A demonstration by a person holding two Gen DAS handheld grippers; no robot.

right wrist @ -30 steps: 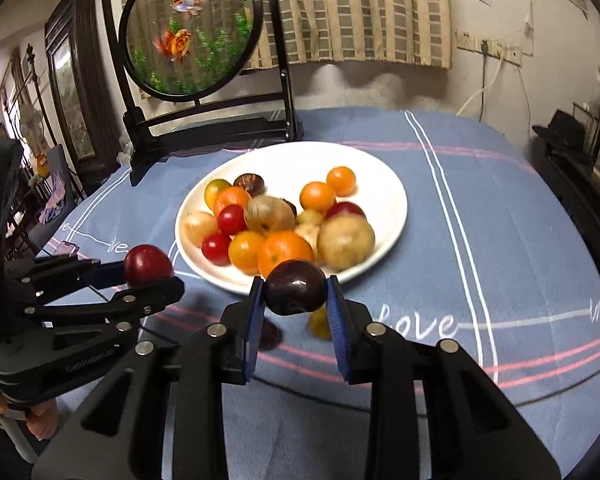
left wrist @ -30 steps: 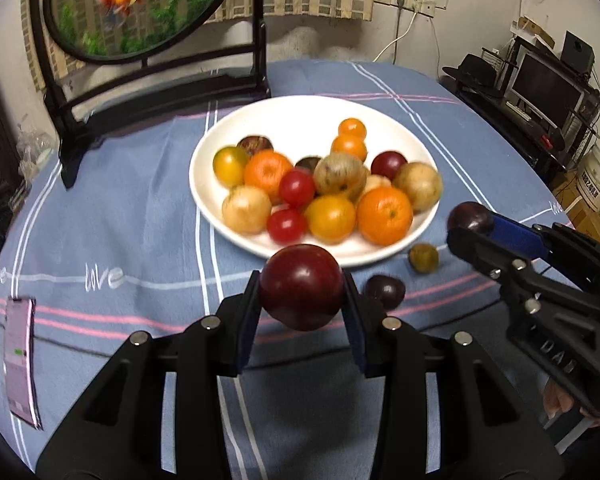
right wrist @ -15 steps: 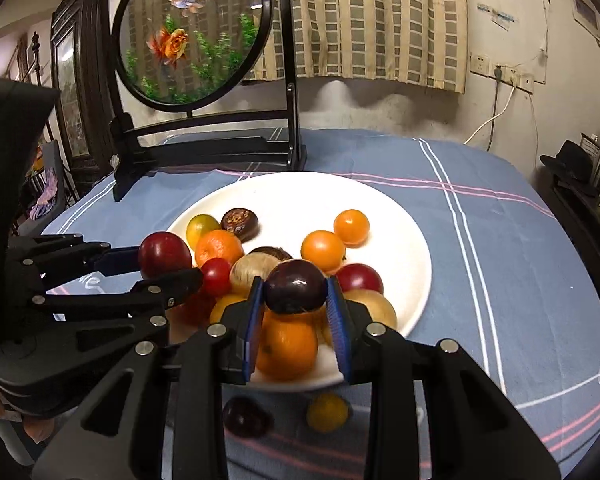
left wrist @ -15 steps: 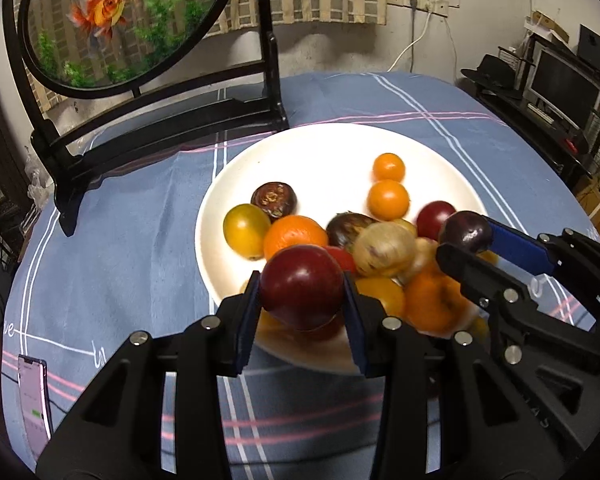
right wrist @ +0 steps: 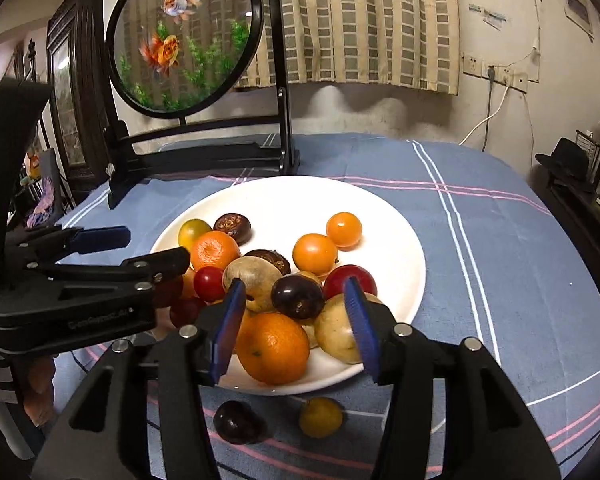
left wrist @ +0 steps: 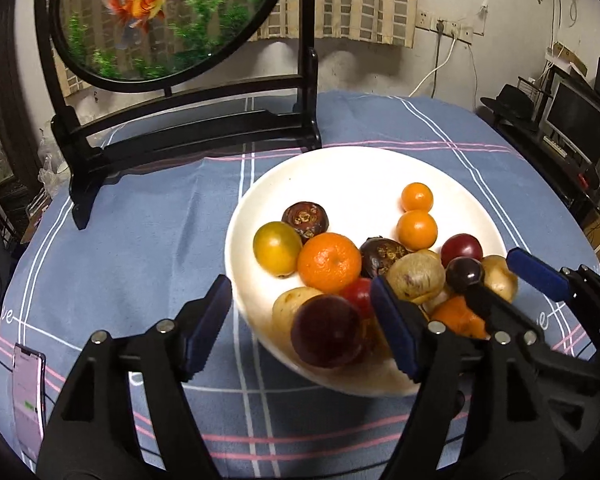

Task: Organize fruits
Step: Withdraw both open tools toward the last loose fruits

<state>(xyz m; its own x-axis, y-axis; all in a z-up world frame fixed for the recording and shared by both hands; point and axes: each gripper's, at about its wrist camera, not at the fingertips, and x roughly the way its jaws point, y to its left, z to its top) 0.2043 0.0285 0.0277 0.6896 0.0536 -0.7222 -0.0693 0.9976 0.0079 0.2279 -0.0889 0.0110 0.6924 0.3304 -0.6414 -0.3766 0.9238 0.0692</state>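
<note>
Your dark red plum (left wrist: 326, 330) sits at the near edge of the fruit pile on the white plate (left wrist: 348, 176), between the blue pads of your left tongs (left wrist: 302, 326) but free of both; those jaws have just been opening and now stand wide. The smaller dark plum (right wrist: 298, 296) rests on top of the heap, against a brown fruit (right wrist: 254, 278) and above a big orange (right wrist: 272, 348). Your right tongs (right wrist: 296, 328) have also just been opening, and their pads stand clear of it on either side (moderately parted, not as wide as the left). On the blue striped cloth of the bench (right wrist: 500, 264), just beside the plate's near rim, lie another dark plum (right wrist: 236, 422) and a small yellow fruit (right wrist: 320, 416). Behind the plate stands a round fish tank (right wrist: 184, 36) in its black frame.
</note>
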